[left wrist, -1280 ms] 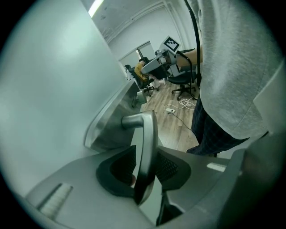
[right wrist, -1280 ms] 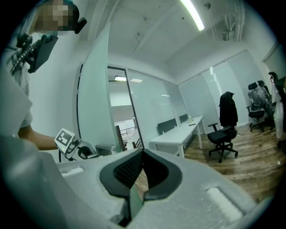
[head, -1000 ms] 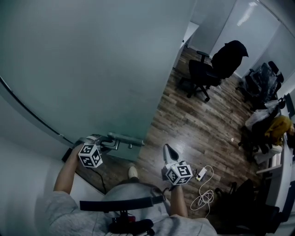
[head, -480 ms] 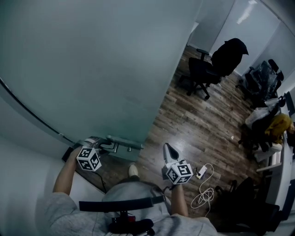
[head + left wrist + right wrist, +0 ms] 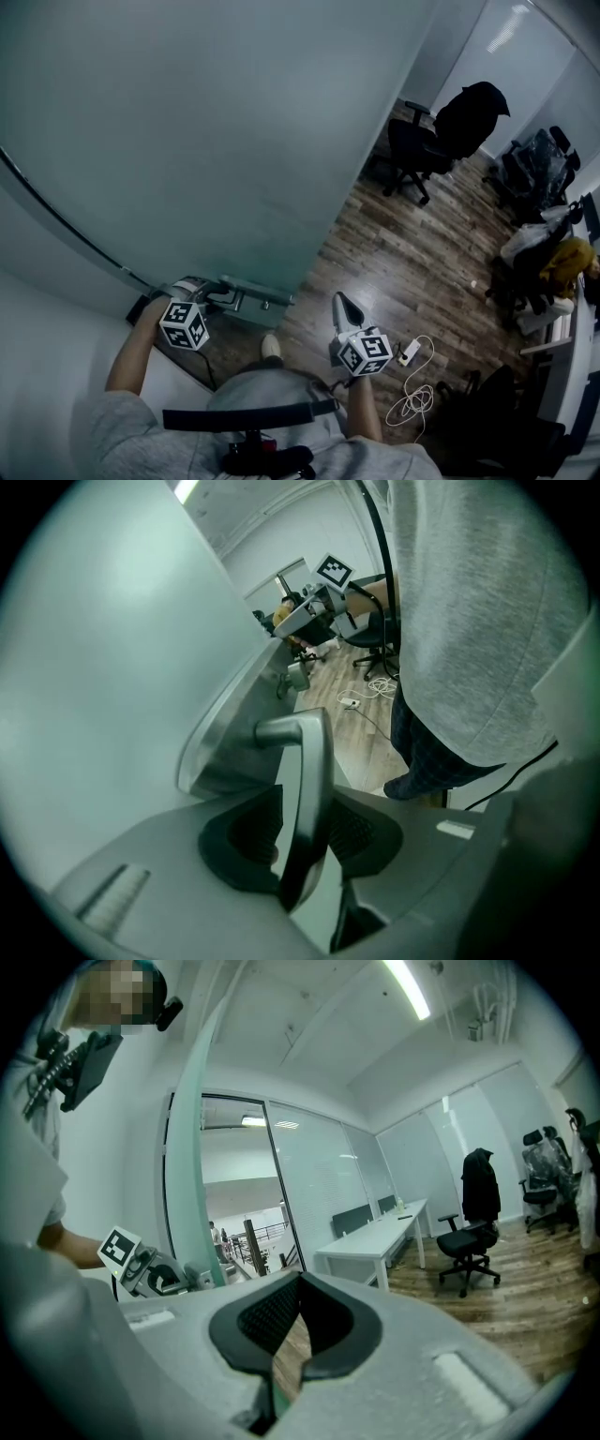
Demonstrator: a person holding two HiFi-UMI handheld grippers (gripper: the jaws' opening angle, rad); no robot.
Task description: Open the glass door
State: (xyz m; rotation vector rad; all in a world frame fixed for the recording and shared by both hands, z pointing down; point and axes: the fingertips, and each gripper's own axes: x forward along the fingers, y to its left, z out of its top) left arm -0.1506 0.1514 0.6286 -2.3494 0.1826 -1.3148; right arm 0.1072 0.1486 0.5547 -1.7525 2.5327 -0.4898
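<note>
The frosted glass door (image 5: 187, 141) fills the left of the head view, and its green edge (image 5: 192, 1147) crosses the right gripper view. Its metal lever handle (image 5: 246, 289) (image 5: 309, 761) lies between the pads of my left gripper (image 5: 223, 294) (image 5: 307, 832). The jaws have just been opening slightly, and the pads still rest against the lever. My right gripper (image 5: 343, 306) (image 5: 298, 1283) hangs level over the wood floor, apart from the door. It is shut with nothing between its fingers.
A black office chair (image 5: 436, 136) with a dark jacket stands on the wood floor past the door's edge. A white power strip and cable (image 5: 412, 370) lie near my right side. A white wall (image 5: 47, 375) is at the left, more chairs and a seated person (image 5: 562, 267) at the right.
The door's free edge has swung further right across the floor. The left gripper stays at the handle with little movement. The right gripper has not moved.
</note>
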